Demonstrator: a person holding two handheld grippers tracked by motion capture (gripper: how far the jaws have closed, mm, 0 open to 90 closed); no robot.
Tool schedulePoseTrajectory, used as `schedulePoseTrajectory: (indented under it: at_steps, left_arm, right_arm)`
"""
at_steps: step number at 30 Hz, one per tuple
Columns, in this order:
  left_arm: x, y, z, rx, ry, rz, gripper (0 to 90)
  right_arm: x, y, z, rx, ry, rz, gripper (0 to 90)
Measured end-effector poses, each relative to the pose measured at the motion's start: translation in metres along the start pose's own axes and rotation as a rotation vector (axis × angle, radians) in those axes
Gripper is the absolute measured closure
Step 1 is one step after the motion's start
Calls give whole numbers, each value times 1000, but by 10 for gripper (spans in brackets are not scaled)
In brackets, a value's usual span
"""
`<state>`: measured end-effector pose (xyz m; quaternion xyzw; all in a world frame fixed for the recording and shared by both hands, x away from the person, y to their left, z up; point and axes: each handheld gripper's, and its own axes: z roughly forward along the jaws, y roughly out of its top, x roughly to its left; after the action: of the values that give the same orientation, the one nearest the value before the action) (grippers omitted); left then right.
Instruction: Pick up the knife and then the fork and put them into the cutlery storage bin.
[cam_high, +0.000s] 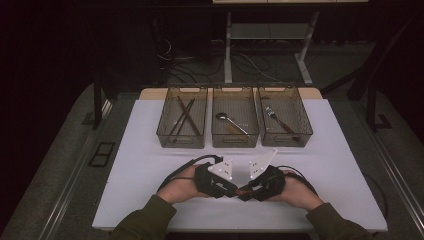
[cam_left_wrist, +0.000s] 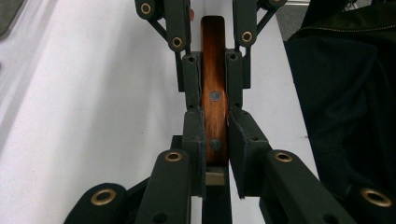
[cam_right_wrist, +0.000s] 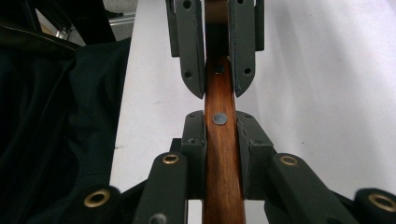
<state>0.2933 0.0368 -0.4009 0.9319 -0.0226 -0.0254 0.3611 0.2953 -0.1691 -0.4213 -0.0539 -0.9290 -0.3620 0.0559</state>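
Left gripper view: wooden handle (cam_left_wrist: 215, 100), riveted, is clamped by both the left gripper (cam_left_wrist: 215, 135) and right gripper (cam_right_wrist: 220, 135) above the table (cam_high: 150, 165). Judged rigid, light, smooth — grip flat sides — blade end unseen.

The wooden handle (cam_left_wrist: 214, 93) is a flat, reddish-brown polished strip with round grey metal rivets set along its middle line. It is held level just above the white surface (cam_high: 150, 170), near the middle of the edge closest to the person, lying along that edge. The left claw (cam_left_wrist: 215, 135) grips one stretch of it and the right claw (cam_right_wrist: 220, 135) the next, pads pressed on its two narrow sides, tips nearly meeting
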Motion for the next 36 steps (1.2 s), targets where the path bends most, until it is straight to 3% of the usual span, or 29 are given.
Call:
schedulePoseTrajectory:
  at_steps: [2, 6, 8, 13, 17, 22, 26, 30, 36]
  left_arm:
    - [0, 0, 1, -3, 0, -10, 755]
    - [3, -5, -2, -30, 38, -55, 550]
    - [4, -9, -6, -48, 54, -77, 499]
    - [8, -24, -24, -117, 137, -139, 372]
    - [7, -38, -38, -179, 198, -238, 338]
    - [2, -56, -49, -183, 291, -290, 290]
    - [-3, -67, -55, -206, 339, -339, 253]
    - [-10, -80, -58, -223, 407, -369, 209]
    - [-16, -97, -58, -232, 456, -437, 132]
  right_arm:
    - [0, 0, -1, -4, -3, 2, 755]
    - [-1, -1, -3, -11, -8, 17, 755]
    - [-3, -3, -5, -5, -19, 21, 755]
    - [-9, -9, -12, 6, -74, 58, 754]
    - [-16, -18, -23, 15, -139, 106, 754]
    - [-23, -26, -36, 12, -198, 160, 754]
    - [-28, -31, -49, -4, -239, 201, 754]
    - [-32, -33, -63, -53, -272, 269, 753]
    - [-42, -38, -84, -108, -322, 308, 753]
